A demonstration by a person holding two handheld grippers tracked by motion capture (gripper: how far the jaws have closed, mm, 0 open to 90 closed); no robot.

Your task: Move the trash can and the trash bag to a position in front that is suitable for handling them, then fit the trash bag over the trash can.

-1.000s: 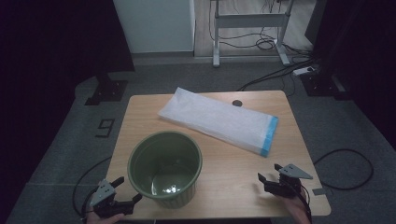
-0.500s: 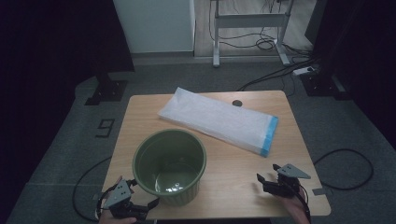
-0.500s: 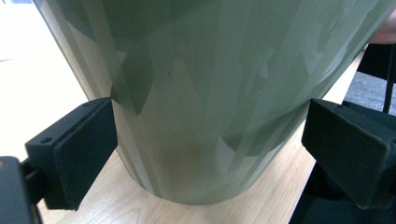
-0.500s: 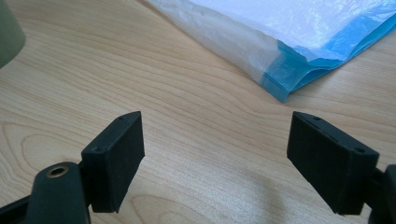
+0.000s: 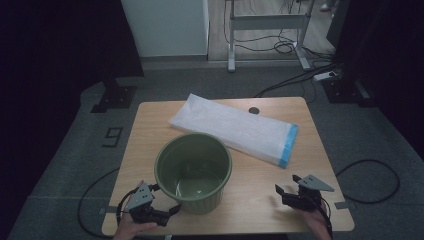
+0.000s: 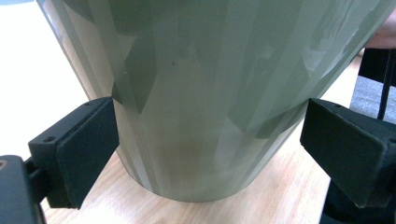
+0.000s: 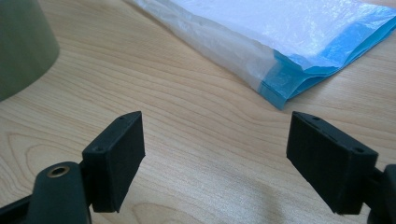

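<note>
the green bin [image 5: 193, 170] is a round, olive plastic bucket that tapers toward its base [image 6: 201, 140]. it stands upright on the wooden table [image 5: 150, 120], near the front edge and left of centre, its mouth open upward and its glossy inner floor showing. the left gripper [image 5: 167, 216] sits at its lower wall, one jaw on each side of the base, spread wide; contact cannot be told.

Each gripper, left gripper [image 5: 170, 212] and right gripper [image 5: 281, 194], is black with two blocky rectangular jaws, carries a grey three-cornered top plate, and trails a black cable.
</note>
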